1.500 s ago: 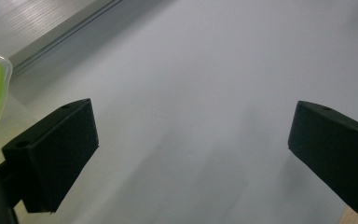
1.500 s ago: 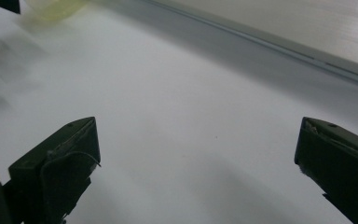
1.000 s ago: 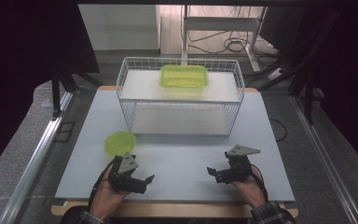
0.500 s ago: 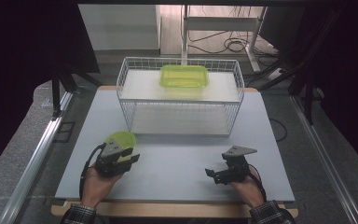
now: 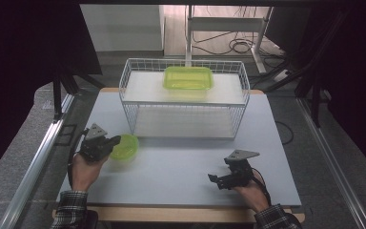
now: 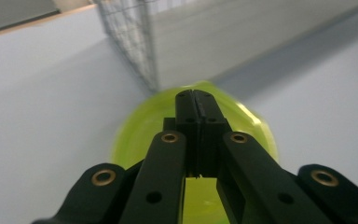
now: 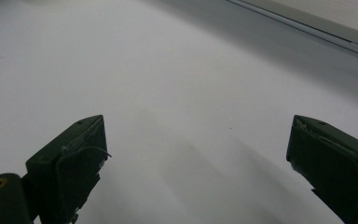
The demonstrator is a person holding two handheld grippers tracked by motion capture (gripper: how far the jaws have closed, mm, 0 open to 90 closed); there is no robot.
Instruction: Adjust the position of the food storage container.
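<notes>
A small lime-green bowl [image 5: 126, 148] sits on the grey table left of centre, just in front of the wire basket. My left gripper [image 5: 116, 140] is at the bowl's left rim. Its jaws have just been closing and now stand together, pinching the rim. In the left gripper view the shut gripper [image 6: 196, 95] lies over the blurred green bowl [image 6: 140, 130]. My right gripper [image 5: 214, 181] rests near the front right of the table. It is open [image 7: 196, 140] with only bare table between its fingers.
A white wire basket [image 5: 128, 95] stands at the back centre, and a green rectangular container [image 5: 188, 77] lies inside it. In the left gripper view the basket's corner [image 6: 135, 42] is close ahead. The table's wooden front edge [image 5: 181, 213] runs below both hands.
My left gripper has moved from the front of the table to the bowl's left side, and its jaws went from wide open to shut. The right gripper has stayed put.
</notes>
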